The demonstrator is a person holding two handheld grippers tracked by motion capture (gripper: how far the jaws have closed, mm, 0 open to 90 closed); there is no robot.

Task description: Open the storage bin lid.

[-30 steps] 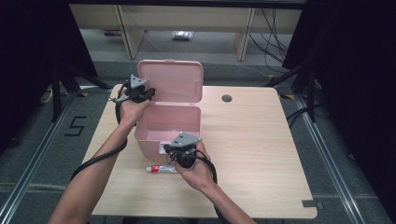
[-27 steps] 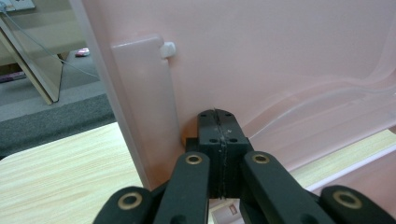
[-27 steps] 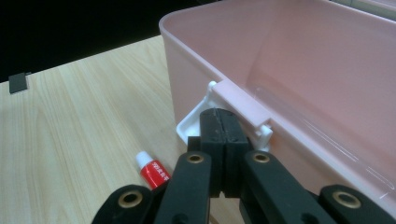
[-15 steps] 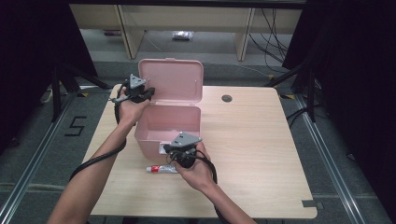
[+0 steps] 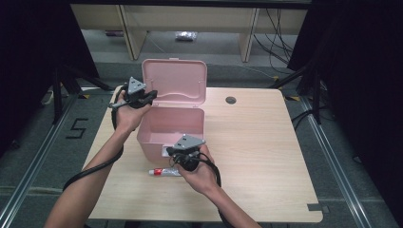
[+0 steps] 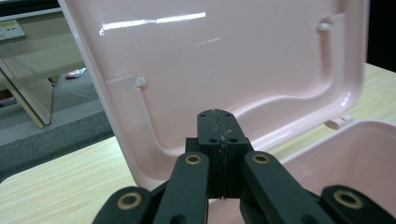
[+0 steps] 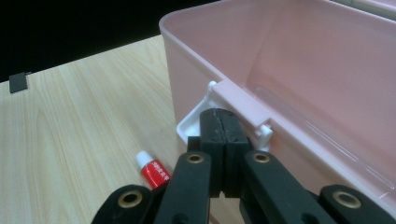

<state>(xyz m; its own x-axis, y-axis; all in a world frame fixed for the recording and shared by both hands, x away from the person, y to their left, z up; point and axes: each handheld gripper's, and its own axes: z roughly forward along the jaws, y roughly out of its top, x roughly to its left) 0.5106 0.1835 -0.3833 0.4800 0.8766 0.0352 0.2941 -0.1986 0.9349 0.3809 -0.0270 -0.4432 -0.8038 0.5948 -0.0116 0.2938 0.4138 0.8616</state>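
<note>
A pink plastic box [image 5: 171, 128] stands open on the wooden table, its lid [image 5: 177, 84] upright at the back. My left gripper [image 5: 151, 95] is shut and empty, its tips at the lid's left edge; in the left gripper view it [image 6: 223, 122] points at the lid's glossy inner face [image 6: 233, 60]. My right gripper [image 5: 177, 153] is shut with nothing in it, at the white latch [image 7: 196, 119] on the box's front wall [image 7: 196, 88]. A small red and white tube [image 5: 164, 172] lies on the table just in front of the box, beside the right gripper [image 7: 223, 122].
The wooden table [image 5: 266, 147] has a round cable hole [image 5: 231, 100] at the back and a dark tab [image 5: 313, 207] near the front right corner. Shelving and cables stand behind the table. Black cables trail from both grippers.
My left hand has moved a little to the right and up along the lid's left edge. The lid stands slightly more upright. The right hand is where it was.
</note>
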